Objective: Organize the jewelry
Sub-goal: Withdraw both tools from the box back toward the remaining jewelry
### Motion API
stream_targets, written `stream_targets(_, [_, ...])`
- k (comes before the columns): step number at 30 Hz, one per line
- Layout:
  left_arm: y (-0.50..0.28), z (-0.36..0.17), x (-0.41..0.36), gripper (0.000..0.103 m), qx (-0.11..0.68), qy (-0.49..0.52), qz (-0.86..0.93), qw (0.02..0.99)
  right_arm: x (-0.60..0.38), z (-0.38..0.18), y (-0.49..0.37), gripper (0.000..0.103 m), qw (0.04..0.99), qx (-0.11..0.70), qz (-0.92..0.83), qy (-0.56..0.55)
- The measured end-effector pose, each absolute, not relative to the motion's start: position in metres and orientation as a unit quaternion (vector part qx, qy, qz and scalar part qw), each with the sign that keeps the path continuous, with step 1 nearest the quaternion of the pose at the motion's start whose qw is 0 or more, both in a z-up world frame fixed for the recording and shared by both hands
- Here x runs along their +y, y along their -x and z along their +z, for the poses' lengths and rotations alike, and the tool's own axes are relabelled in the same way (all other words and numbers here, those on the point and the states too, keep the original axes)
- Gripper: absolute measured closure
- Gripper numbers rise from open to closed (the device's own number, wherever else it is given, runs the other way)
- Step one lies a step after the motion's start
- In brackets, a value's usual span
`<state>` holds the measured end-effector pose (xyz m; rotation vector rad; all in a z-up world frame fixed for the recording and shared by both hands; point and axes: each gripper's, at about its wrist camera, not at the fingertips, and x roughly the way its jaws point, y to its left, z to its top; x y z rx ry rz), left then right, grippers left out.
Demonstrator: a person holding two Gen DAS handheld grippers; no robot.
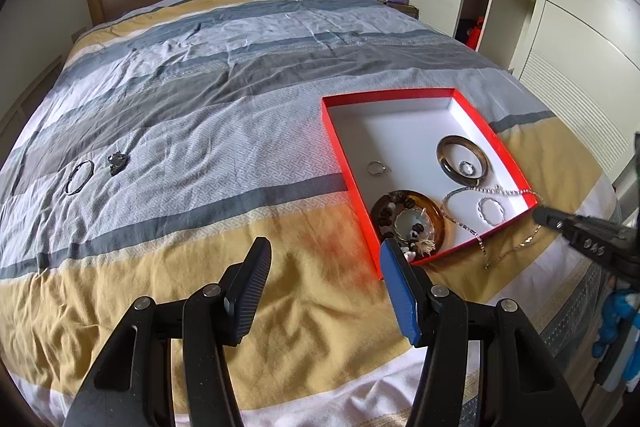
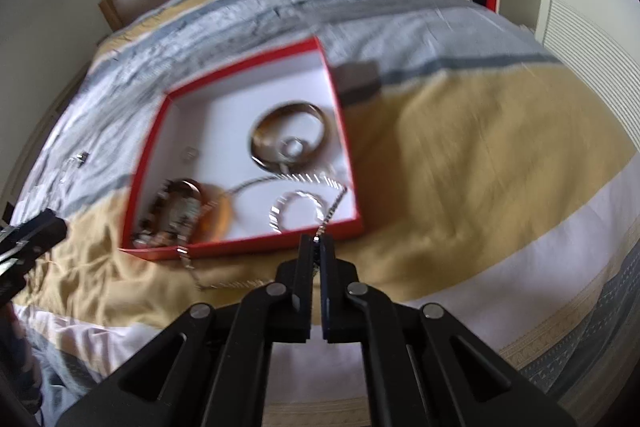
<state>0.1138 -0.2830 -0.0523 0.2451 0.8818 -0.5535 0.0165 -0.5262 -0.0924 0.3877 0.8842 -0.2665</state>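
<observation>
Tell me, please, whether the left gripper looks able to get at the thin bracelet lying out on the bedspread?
Probably yes. The left gripper is open and holds nothing, and the thin bracelet lies flat on bare bedspread off to its left, apart from the small dark piece beside it; nothing stands between them.

The bed (image 1: 224, 99) wears wrinkled matt woven cloth; the red box (image 1: 352, 163) looks like smooth card (white inside), holding a glossy brown bangle (image 1: 462, 158) and a shiny metal chain (image 1: 460, 191).
</observation>
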Motion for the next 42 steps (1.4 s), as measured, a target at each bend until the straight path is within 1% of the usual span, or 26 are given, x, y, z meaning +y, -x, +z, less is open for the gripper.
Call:
stream_targets(5, [-0.115, -0.049, -0.272, 0.047, 0.418, -0.109, -0.259, 0.864, -0.517, -0.060, -0.032, 0.101, 0.894, 0.395, -0.112, -0.179])
stream_targets(11, [-0.118, -0.043, -0.249, 0.047, 0.410, -0.099, -0.246, 0.873, -0.497, -0.033, -0.064, 0.101, 0.906, 0.383, -0.100, -0.149])
stream_targets(19, [-0.125, -0.036, -0.206, 0.047, 0.406, -0.095, -0.210, 0.884, -0.475, -0.037, -0.091, 0.099, 0.902, 0.396, -0.104, -0.134])
stream_targets(22, [-0.129, -0.032, -0.186, 0.044, 0.406, -0.085, -0.195, 0.889, -0.468, -0.045, -0.096, 0.099, 0.898, 0.406, -0.109, -0.132])
stream_targets(26, [-0.131, -0.026, -0.167, 0.043, 0.403, -0.074, -0.182, 0.894, -0.459, -0.051, -0.097, 0.098, 0.892, 0.417, -0.115, -0.131])
stream_targets(33, [-0.121, -0.008, -0.144, 0.041, 0.389, -0.058, -0.176, 0.902, -0.440, -0.036, -0.091, 0.097, 0.896, 0.412, -0.116, -0.121])
stream_targets(35, [-0.114, 0.000, -0.137, 0.038, 0.382, -0.055, -0.174, 0.906, -0.433, -0.029, -0.087, 0.091, 0.898, 0.407, -0.115, -0.117])
stream_targets(37, [-0.107, 0.008, -0.128, 0.036, 0.374, -0.052, -0.170, 0.910, -0.426, -0.021, -0.082, 0.066, 0.902, 0.401, -0.115, -0.113])
stream_targets(42, [-0.089, 0.025, -0.105, 0.033, 0.361, -0.044, -0.156, 0.918, -0.407, -0.005, -0.069, 0.065, 0.909, 0.387, -0.111, -0.109])
